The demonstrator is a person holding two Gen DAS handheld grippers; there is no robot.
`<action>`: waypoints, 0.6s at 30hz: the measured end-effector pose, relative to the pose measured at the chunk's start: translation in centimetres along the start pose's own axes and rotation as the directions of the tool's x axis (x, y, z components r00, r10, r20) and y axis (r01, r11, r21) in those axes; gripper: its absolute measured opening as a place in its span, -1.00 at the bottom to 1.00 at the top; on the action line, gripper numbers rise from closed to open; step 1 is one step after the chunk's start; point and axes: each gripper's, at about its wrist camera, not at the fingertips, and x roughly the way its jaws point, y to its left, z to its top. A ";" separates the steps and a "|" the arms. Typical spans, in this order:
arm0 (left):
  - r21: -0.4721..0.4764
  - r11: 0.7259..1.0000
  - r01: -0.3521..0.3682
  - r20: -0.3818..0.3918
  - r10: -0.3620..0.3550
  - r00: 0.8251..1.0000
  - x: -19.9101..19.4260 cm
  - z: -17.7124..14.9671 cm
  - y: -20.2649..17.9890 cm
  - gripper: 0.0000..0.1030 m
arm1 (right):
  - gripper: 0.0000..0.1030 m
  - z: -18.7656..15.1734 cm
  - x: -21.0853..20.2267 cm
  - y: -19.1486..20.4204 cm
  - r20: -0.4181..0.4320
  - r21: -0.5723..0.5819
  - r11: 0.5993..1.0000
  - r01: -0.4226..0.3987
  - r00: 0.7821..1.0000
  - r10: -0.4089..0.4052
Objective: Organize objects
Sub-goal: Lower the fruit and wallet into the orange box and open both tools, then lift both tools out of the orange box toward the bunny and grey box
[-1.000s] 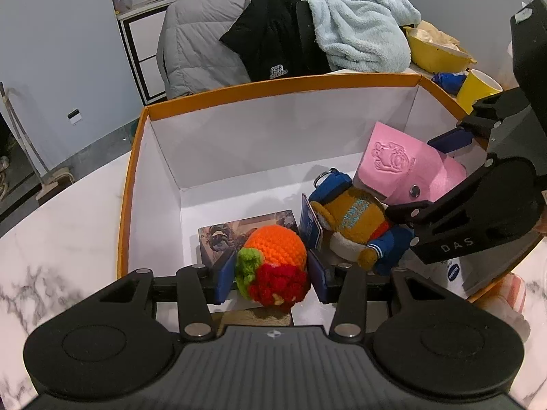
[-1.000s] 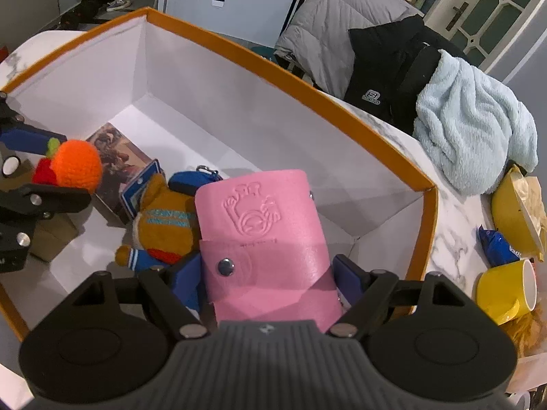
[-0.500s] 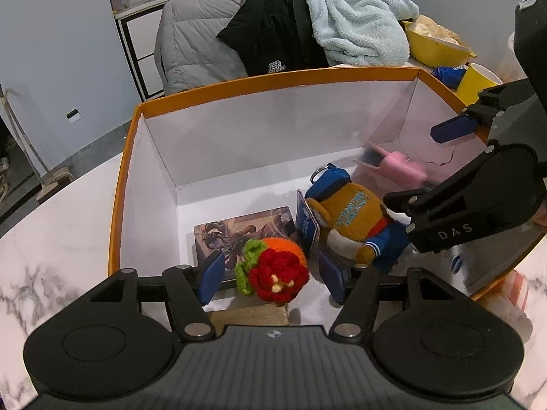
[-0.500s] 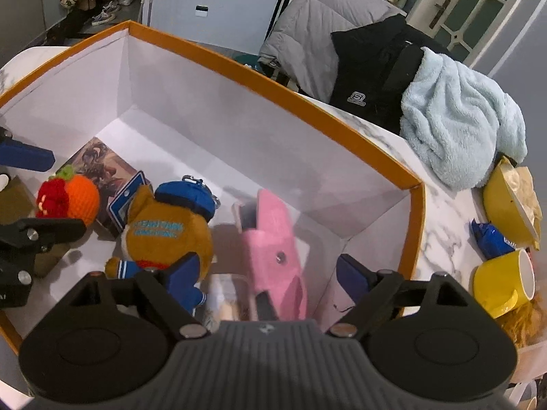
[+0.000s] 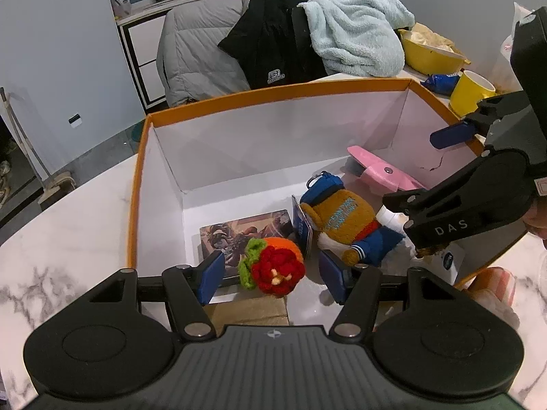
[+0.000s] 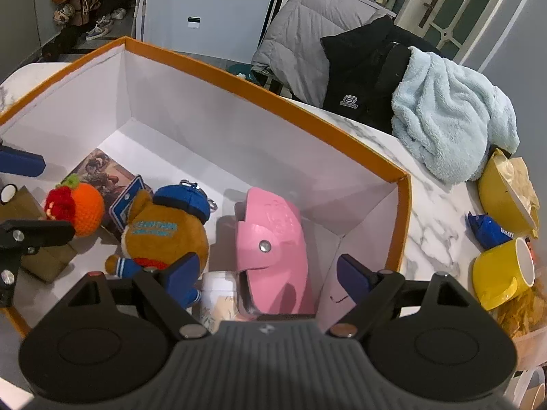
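Marble table (image 5: 68, 225) carries box (image 5: 273, 94). Both grippers (image 5: 270, 278) (image 6: 266, 271) spread wide, empty. Crochet fruit (image 5: 273, 266): soft, light; grip mid-body.

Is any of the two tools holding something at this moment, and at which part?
Nothing is held. The left tool is open around the crocheted orange; the right tool is open above the pink wallet.

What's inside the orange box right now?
In the box: a pink wallet, a bear plush, a crochet orange, a picture card, a white bottle and a brown block. Whatever lies under them is hidden.
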 end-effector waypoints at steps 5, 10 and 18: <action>0.006 1.000 -0.015 0.017 0.015 1.000 -1.9 0.0 0.0 0.40 | 0.71 0.0 -1.8 0.4 0.018 -0.004 1.000 0.000 1.000 0.000; 0.012 0.999 -0.030 0.041 0.030 0.999 -4.5 -0.1 -0.1 0.40 | 0.71 0.0 -4.3 0.7 0.046 -0.006 1.000 0.001 0.999 -0.001; 0.011 0.998 -0.058 0.079 0.057 0.995 -9.2 -1.2 -0.1 0.40 | 0.72 -0.3 -9.2 1.6 0.098 -0.017 1.000 -0.003 0.995 0.004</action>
